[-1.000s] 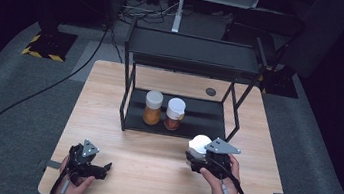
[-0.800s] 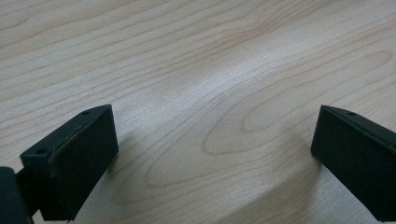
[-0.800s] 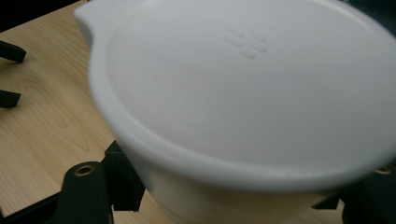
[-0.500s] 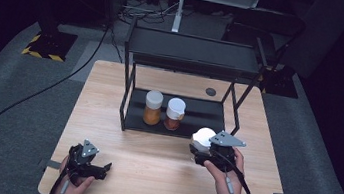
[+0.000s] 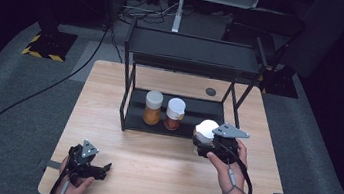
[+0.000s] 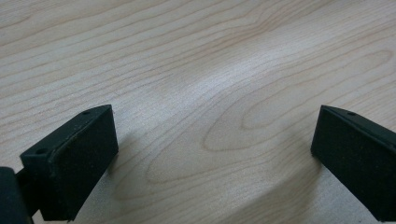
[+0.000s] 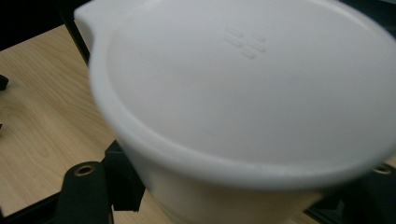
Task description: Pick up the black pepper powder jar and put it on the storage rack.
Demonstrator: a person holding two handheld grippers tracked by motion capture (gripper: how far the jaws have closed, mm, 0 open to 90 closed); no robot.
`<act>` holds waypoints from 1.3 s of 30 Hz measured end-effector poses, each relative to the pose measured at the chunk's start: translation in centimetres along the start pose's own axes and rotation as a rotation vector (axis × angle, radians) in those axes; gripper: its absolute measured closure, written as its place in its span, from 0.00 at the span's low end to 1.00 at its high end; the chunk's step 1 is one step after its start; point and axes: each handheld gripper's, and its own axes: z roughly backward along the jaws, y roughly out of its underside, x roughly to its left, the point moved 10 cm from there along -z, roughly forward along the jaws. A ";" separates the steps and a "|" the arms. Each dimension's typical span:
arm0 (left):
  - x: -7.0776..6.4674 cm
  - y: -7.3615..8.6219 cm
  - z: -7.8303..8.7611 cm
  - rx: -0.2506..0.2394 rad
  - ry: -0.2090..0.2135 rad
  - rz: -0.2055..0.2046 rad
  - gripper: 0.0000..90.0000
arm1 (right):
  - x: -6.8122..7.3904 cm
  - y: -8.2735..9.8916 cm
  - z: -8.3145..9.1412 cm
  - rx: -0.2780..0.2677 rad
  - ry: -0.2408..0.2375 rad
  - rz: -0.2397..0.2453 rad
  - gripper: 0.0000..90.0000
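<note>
In the high view, a light wooden table point(image 5: 152, 155) stands on grey carpet, with a black metal two-tier rack point(image 5: 190, 54) set toward its far side. On the rack's lower shelf stand two white-capped glass jars side by side: one with orange-brown contents point(image 5: 152, 107) on the left, one with darker reddish contents point(image 5: 175, 114) just beside it on the right. To the right of these, at the front right corner of the rack, the right gripper point(image 5: 209, 143) holds a third jar with a round white lid point(image 5: 206, 130); the jar sits close in front of the lower shelf's front edge, near the rack's right front leg. The grey three-cornered plate point(image 5: 230, 131) on the gripper lies just beside the lid. The left gripper point(image 5: 100, 169) rests low at the near left part of the table, well apart from the rack and the jars.

In the left gripper view, the two black padded jaws stand wide apart with nothing between them, only bare pale wood grain of the table point(image 6: 210, 84) below and ahead.

In the right gripper view, the white-lidded jar point(image 7: 243, 93) sits very close to the camera, its lid with a small raised tab at the upper left. The black jaws are clamped on the jar below the lid, one visible at each lower corner. Wooden tabletop point(image 7: 42, 112) shows at the left, and a dark upright of the rack point(image 7: 77, 35) rises behind the jar.
</note>
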 end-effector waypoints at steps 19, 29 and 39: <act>-0.1 0.1 0.1 0.002 0.001 0.000 0.00 | -2.0 -1.6 -1.5 -0.001 0.002 -0.012 0.34; 0.0 0.1 0.1 0.001 -0.003 0.002 0.00 | -3.3 -1.9 -2.6 -0.008 0.007 -0.018 0.34; -0.1 0.1 0.0 -0.001 -0.003 0.004 0.00 | -4.5 -2.0 -4.0 -0.017 0.017 -0.010 0.34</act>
